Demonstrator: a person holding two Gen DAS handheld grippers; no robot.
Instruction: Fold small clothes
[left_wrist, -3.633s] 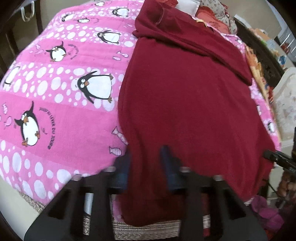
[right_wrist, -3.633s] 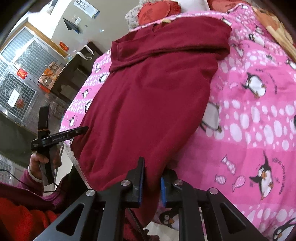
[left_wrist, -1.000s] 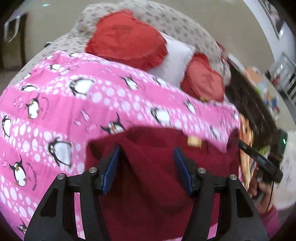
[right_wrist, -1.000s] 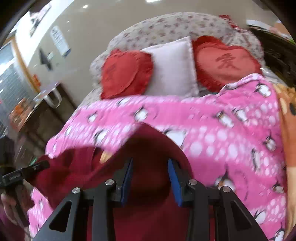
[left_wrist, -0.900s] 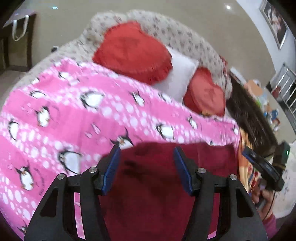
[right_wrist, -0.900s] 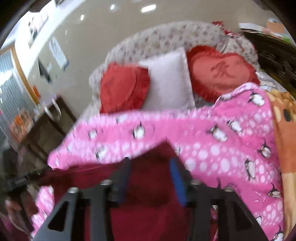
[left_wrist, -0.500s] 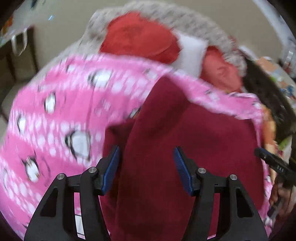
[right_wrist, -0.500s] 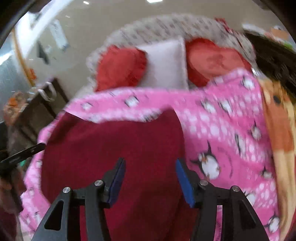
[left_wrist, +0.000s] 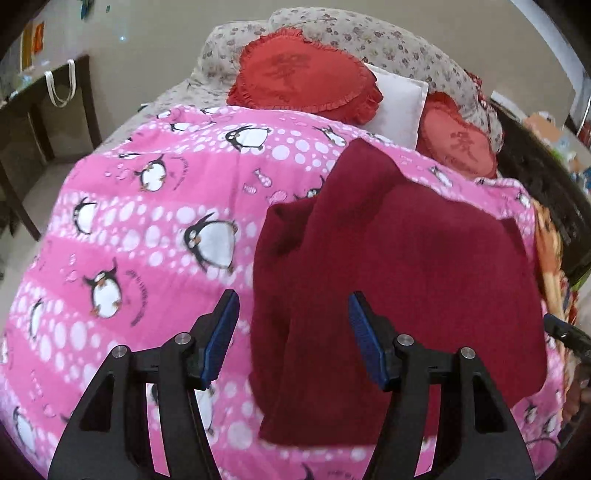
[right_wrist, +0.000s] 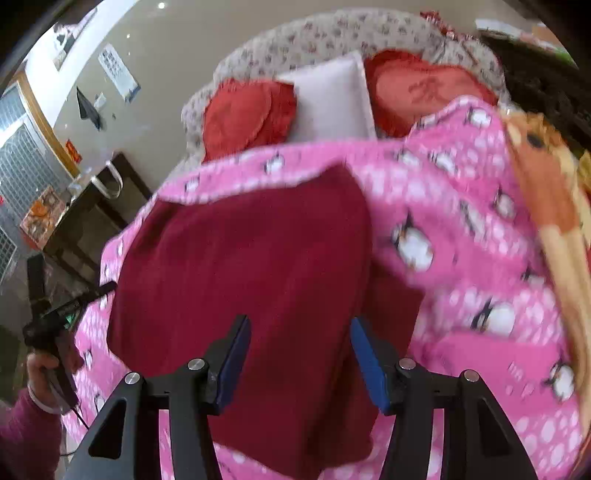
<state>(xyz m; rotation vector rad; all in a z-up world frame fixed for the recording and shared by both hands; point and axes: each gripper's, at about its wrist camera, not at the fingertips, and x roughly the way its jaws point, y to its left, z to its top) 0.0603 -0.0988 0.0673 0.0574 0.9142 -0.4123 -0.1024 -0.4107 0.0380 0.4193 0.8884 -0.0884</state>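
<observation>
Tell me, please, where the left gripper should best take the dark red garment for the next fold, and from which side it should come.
Probably the loose left edge of the dark red garment, where doubled layers end on the pink penguin blanket. The open left gripper can come from the blanket side, one finger sliding under. The middle lies flat, with nothing to pinch.

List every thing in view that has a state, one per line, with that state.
Maroon garment: folded over itself, lying on the blanket, released.
Left gripper: open, empty, above the garment's left edge.
Right gripper: open, nothing clamped, over the garment.
Pink penguin blanket: spread over the bed.
Red heart cushions: propped at the head of the bed.
White pillow: wedged between the cushions.
</observation>
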